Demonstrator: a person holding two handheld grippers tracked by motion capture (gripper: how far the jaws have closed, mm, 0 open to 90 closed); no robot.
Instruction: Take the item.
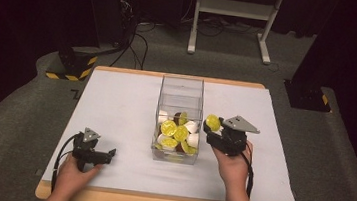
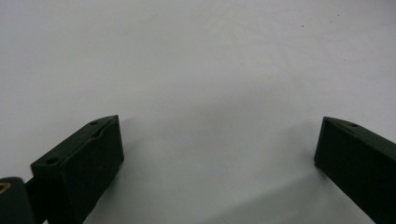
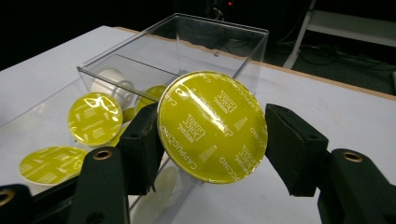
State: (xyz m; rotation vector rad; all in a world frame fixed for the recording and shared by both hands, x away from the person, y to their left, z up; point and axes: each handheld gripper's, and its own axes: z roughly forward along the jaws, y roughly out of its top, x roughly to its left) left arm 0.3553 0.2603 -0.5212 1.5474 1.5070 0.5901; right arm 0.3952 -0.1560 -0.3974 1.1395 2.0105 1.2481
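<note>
While left tool (image 1: pixel 110 152) gapes, right tool (image 1: pixel 208 125) clamps one capsule (image 3: pixel 212 126).

Bright table, dark surroundings, foil glare

From above I see a white worktop (image 1: pixel 115 109) with a clear plastic box (image 1: pixel 178 118) standing near its middle, yellow-lidded and white capsules (image 1: pixel 178 133) piled in its near end. My right gripper (image 1: pixel 215 128) sits just beside the box's right wall, its fingers closed around one yellow-lidded capsule (image 1: pixel 212 122) at about rim height. My left gripper (image 1: pixel 105 154) rests low on the worktop near the front left corner, well apart from the box, pointing right.
</note>
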